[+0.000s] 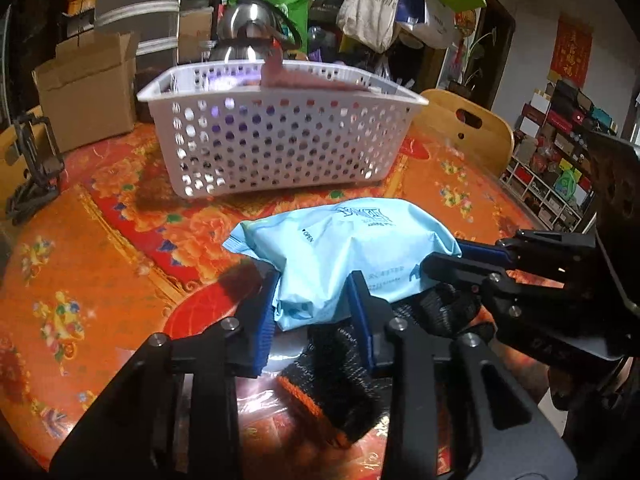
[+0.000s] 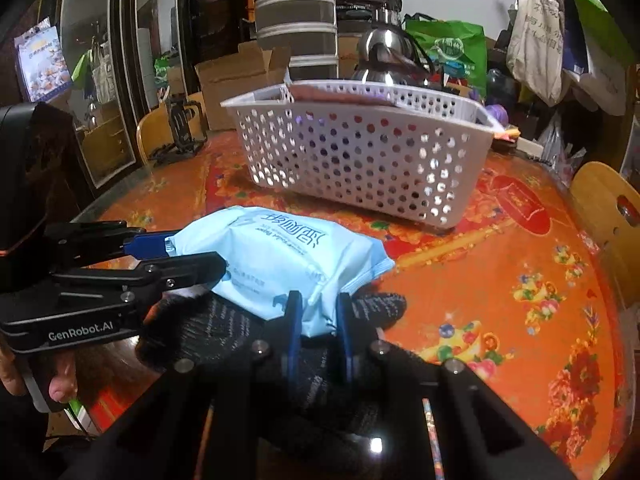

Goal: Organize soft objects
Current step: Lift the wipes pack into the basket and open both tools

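On the desk [image 1: 100, 248], just in front of the white perforated basket [image 1: 276, 140], we see a pale blue tissue pack [image 1: 344, 256] lying partly over a black knit glove with an orange cuff [image 1: 324, 392]. Our left claw [image 1: 314, 300] is clamped on one end of the pack, its blue-padded fingers [image 1: 264, 320] pressing the wrapper in from both sides. From the left wrist view we also catch the right claw reaching in from the right edge, closed on the pack's other end.

From the right wrist view, the right claw [image 2: 318, 314] pinches a narrow fold of the same pack [image 2: 280, 256], and the left claw [image 2: 192, 256] comes in level from the left, gripping the far end. Only this view shows the bare fingers of the left hand [image 2: 60, 380] wrapped under its handle, and the lettering on that handle. Only the left view shows the glove's orange cuff; here the glove [image 2: 224, 332] reads as plain black. Something reddish-brown lies along the basket's rim [image 2: 352, 96] in both views.
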`<state>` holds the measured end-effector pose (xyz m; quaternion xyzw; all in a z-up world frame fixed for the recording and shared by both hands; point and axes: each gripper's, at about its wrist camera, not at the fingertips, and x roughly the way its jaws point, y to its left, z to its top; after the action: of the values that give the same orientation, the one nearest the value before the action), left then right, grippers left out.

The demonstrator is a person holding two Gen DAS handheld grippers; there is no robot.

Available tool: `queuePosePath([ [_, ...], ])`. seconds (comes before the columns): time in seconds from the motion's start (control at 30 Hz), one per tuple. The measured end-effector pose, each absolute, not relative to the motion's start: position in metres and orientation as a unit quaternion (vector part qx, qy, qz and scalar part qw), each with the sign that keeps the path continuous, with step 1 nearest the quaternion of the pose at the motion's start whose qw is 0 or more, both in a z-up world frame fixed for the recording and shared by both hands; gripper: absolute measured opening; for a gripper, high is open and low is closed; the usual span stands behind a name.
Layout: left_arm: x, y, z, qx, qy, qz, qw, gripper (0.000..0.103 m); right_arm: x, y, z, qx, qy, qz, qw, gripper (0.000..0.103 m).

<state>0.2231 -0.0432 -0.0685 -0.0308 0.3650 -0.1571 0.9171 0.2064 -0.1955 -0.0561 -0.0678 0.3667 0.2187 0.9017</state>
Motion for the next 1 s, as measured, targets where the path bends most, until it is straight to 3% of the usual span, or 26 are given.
queuePosePath([
  [0.5,0.233,-0.031,0.041,-0.034,0.298,-0.167,0.939,0.032,0.207,-0.191,0.036,-0.081,0.296,0.220,0.926,0.015],
  [0.77,0.295,-0.036,0.106,-0.018,0.278,-0.174,0.945,0.031,0.258,-0.192,0.096,-0.086,0.266,0.204,0.938,0.014],
  [1.0,0.366,-0.044,0.123,-0.004,0.285,-0.172,0.943,0.031,0.322,-0.196,0.117,-0.087,0.270,0.189,0.940,0.014],
])
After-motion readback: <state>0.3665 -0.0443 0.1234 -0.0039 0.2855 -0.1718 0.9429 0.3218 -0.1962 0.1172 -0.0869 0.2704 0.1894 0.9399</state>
